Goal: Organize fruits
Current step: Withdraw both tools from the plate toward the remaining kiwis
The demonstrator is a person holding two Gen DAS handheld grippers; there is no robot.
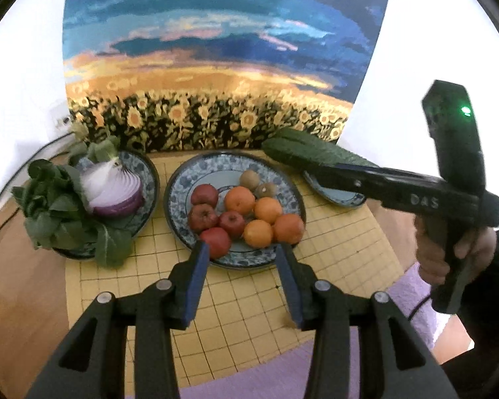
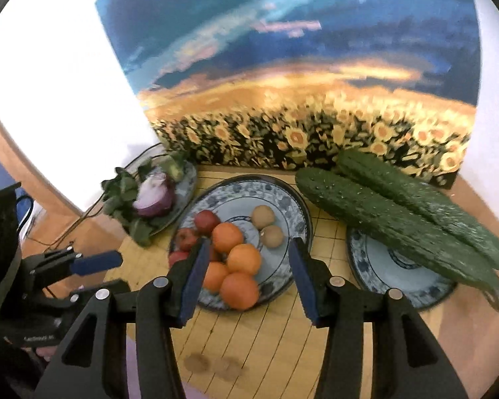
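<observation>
Fruits on centre plate | both grippers' fingers apart, empty | right gripper marked "DAS"

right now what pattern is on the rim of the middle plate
A blue and white floral pattern on the middle plate, clearest in the left wrist view.

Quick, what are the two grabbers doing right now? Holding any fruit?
Left gripper: open, holding nothing, above the fruit plate.
Right gripper: open, holding nothing.
</observation>
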